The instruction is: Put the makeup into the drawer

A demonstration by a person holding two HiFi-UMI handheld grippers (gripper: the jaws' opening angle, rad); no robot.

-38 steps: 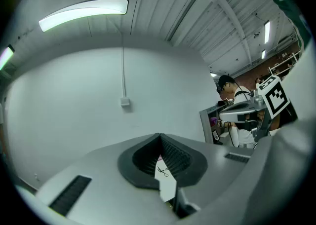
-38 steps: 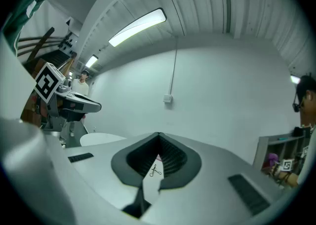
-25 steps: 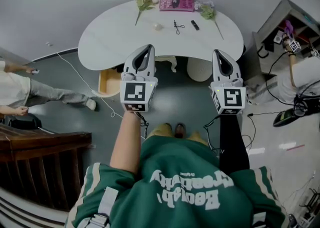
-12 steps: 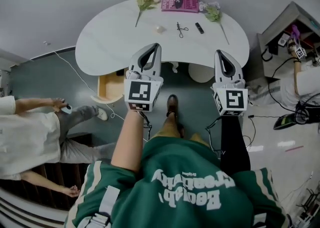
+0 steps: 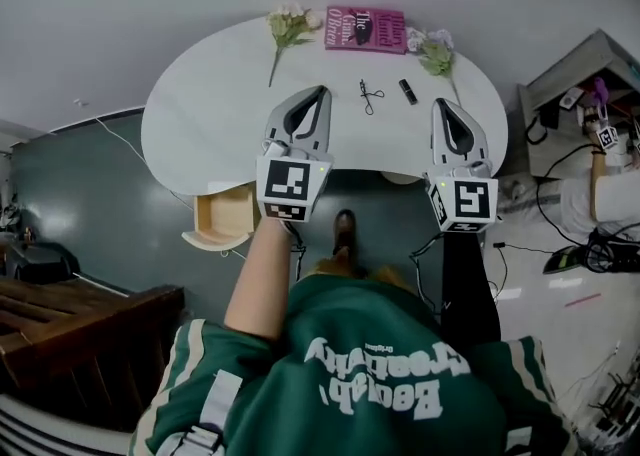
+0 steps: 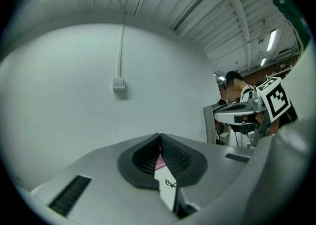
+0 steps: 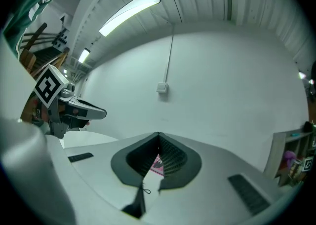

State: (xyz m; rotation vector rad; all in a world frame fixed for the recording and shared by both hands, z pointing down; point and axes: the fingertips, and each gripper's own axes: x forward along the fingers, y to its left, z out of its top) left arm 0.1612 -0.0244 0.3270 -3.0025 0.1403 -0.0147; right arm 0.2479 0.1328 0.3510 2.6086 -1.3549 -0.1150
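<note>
On the white table lie a black eyelash curler and a small black makeup tube. A wooden drawer stands pulled out under the table's left front edge. My left gripper is shut and empty, held level over the table's near middle, just left of the curler. My right gripper is also shut and empty, right of the tube. In the right gripper view the curler shows below the closed jaws. The left gripper view shows its jaws closed.
A pink book lies at the table's back edge between two flower sprigs. A shelf unit with cables stands at the right, and a dark wooden railing at the lower left. My foot is under the table's front.
Both grippers have moved forward from in front of the table to over its near part. The table has drawn closer. The person at the left has gone out of view.
</note>
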